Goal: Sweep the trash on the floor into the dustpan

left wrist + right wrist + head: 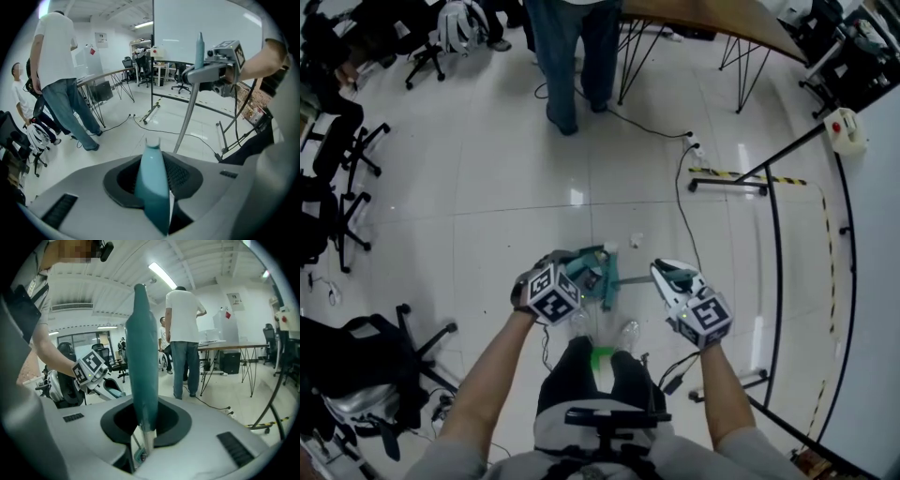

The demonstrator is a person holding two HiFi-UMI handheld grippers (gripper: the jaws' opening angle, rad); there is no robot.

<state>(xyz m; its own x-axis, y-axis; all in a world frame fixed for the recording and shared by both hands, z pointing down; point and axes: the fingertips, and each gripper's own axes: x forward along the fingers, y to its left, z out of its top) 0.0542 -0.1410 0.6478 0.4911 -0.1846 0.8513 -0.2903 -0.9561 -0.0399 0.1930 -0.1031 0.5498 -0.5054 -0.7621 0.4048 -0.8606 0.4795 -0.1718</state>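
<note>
The left gripper point(567, 268) is clenching a short teal handle point(152, 183), which seems to belong to the dustpan point(594, 272). The dustpan is sitting low over the floor point(487, 187), just in front of the person's feet. The right gripper point(666, 274) is clamping the teal grip of the broom point(141, 357), whose thin grey pole is running down and left toward the dustpan.

Both tools are looking like light, stiff plastic, and the smooth tapered grips are likely to twist in a loose hold. Gripping the thick part of each handle is probably the safest choice.

The trash point(636, 240) is lying just beyond the dustpan and looks like featherlight paper that may skitter. By count there are one broom, one dustpan, two grippers, and two small pale scraps that I am able to make out.
</note>
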